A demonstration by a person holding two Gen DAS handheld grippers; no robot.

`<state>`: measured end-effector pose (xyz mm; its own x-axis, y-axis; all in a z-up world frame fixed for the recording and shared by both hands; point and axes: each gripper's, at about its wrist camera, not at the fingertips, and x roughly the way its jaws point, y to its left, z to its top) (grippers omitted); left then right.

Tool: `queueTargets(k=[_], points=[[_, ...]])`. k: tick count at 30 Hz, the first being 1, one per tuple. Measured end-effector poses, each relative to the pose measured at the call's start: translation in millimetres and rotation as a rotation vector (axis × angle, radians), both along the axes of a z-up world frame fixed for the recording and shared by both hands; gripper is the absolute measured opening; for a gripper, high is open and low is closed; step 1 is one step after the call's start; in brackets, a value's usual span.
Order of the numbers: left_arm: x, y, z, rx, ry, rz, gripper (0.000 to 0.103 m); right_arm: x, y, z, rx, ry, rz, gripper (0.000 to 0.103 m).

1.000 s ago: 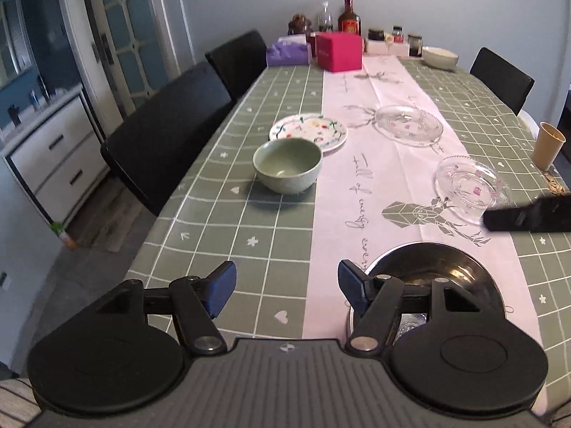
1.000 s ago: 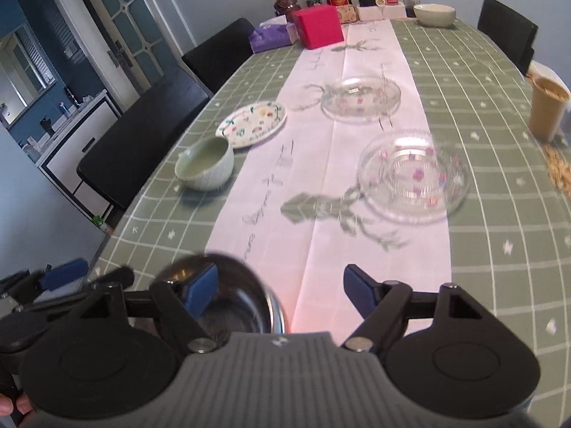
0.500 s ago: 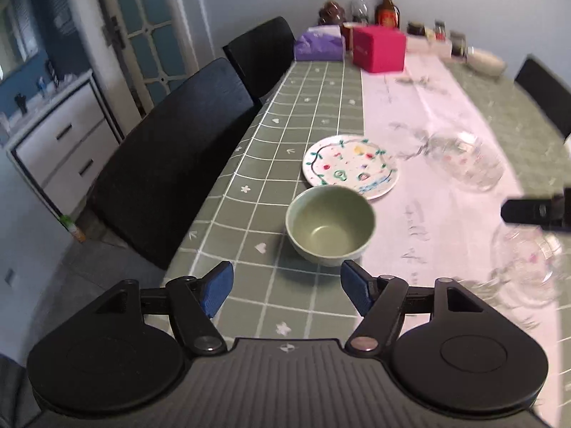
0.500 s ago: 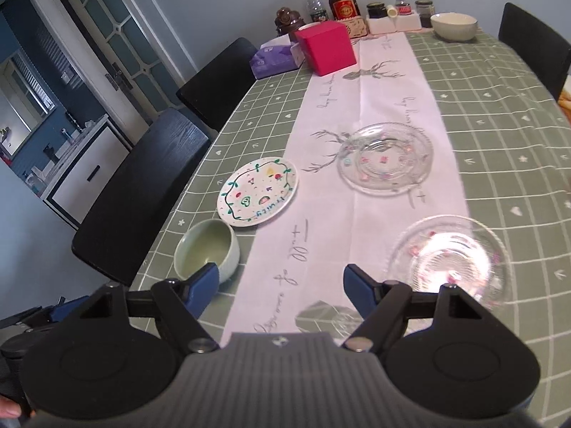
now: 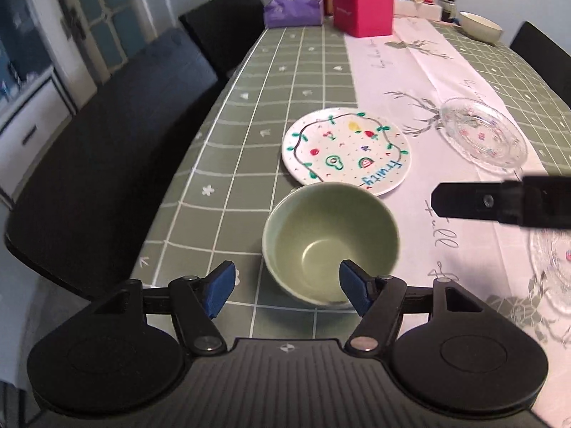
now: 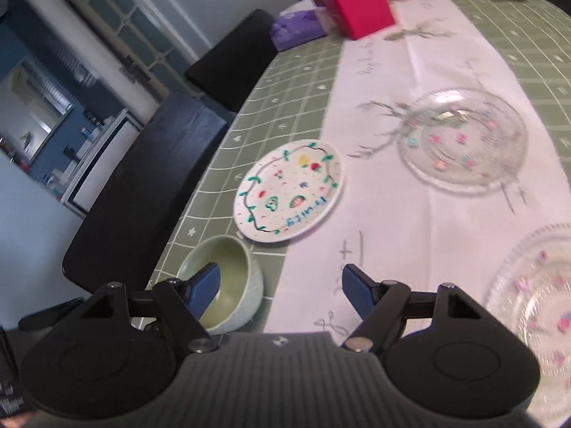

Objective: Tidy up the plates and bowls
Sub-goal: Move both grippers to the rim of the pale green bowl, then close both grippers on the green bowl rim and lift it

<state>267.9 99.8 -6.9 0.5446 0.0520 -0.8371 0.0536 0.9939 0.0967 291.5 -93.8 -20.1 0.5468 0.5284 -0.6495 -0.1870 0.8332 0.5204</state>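
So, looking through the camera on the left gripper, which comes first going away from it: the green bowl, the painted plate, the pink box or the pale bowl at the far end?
1. Green bowl: right in front of the left gripper, its open jaws around the near rim.
2. Painted plate: just behind the bowl.
3. Pink box: far up the table, centre.
4. Pale bowl: far end, right. Its order with the pink box is too close to call.

We are in a home dining room, long table [image 5: 303,71] under checked cloth, black chairs [image 5: 117,135], glazed door [image 5: 96,18], white drawers [image 5: 32,121].
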Motion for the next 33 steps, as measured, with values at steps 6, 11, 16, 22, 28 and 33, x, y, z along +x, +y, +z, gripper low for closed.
queueTargets(k=[6, 11, 16, 22, 28, 33], points=[[18.0, 27.0, -22.4, -0.114, 0.083, 0.08, 0.054, 17.9, 20.8, -14.4, -0.009, 0.019, 0.048, 0.066], [21.4, 40.6, -31.1, -0.233, 0.081, 0.095, 0.043, 30.7, 33.5, -30.9, 0.002, 0.076, 0.051, 0.055], [23.1, 39.9, -34.6, -0.262, 0.092, 0.103, 0.039, 34.5, 44.3, -37.0, -0.017, 0.083, 0.069, 0.053], [25.7, 39.0, -40.4, -0.266, 0.108, 0.132, 0.031, 40.7, 61.5, -39.5, -0.078, 0.088, 0.094, 0.041], [26.5, 38.8, -40.4, -0.276, 0.107, 0.13, 0.017, 39.9, 72.2, -45.6, -0.136, 0.1, 0.092, 0.02], [28.6, 35.8, -37.7, -0.244, 0.128, 0.131, 0.016, 35.7, 73.5, -41.6, -0.147, 0.092, 0.094, 0.008]])
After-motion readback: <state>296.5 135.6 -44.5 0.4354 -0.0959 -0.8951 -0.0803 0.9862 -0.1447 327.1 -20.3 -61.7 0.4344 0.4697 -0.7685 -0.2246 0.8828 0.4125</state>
